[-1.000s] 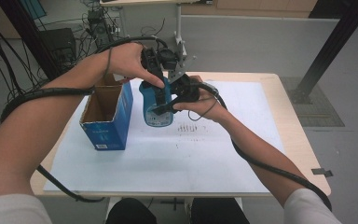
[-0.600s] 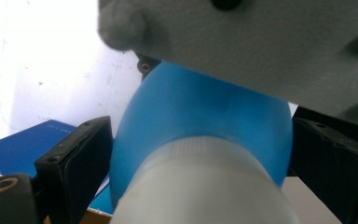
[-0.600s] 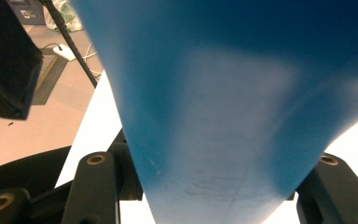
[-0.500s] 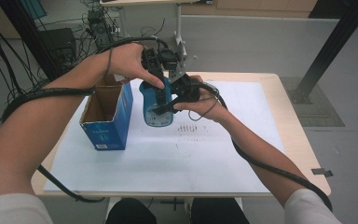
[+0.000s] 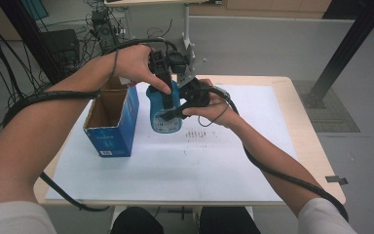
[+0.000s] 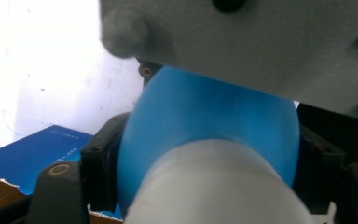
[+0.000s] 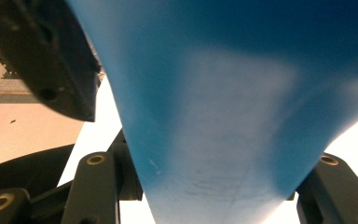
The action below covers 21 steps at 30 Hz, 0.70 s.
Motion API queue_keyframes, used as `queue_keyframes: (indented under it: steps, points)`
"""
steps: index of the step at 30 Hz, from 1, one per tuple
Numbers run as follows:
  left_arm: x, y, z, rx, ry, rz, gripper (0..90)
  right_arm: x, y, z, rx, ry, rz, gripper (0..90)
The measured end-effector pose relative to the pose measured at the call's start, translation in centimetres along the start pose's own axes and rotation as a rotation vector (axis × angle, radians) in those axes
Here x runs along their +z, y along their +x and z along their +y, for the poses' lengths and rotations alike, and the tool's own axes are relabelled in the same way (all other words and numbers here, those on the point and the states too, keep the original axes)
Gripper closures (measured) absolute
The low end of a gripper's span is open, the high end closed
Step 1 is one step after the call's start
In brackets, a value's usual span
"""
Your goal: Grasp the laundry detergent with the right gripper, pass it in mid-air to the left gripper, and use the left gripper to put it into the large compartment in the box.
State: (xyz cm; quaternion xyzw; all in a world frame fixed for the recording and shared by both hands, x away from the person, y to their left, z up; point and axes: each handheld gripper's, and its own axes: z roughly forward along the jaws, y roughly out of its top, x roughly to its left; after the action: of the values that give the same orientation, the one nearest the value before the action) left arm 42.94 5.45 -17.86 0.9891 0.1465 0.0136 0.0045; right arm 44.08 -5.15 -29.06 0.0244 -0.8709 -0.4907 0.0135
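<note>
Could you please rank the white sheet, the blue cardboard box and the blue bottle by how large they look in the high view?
1. White sheet, covering most of the tabletop.
2. Blue cardboard box, standing open on its left part.
3. Blue bottle, partly covered by both grippers; it looks somewhat smaller than the box.

A lab: cable bundles point(image 5: 14, 44), black frame post point(image 5: 343, 53), grey partition point(image 5: 272, 46).

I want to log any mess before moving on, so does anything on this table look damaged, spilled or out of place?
Only the blue cardboard box: its top stands open with a ragged, torn edge, seen in the left gripper view. Nothing is spilled. The blue bottle is upright, gripped by the left gripper and right gripper.
</note>
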Motion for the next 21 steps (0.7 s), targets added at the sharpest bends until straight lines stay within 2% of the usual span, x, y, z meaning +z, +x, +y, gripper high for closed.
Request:
queue_keyframes:
  steps: [3,4,21]
  points:
    - [0.02,-0.04,0.01,0.001,0.001,0.004,30.7,0.03,0.05,-0.05,0.002,-0.001,0.003,44.2]
    - [0.01,-0.01,0.0,0.002,0.006,0.007,34.2,0.08,0.09,-0.08,-0.001,0.001,0.006,44.1]
    - [0.1,-0.21,0.02,0.013,0.007,0.01,35.8,0.15,0.2,-0.17,-0.004,0.005,0.011,44.0]
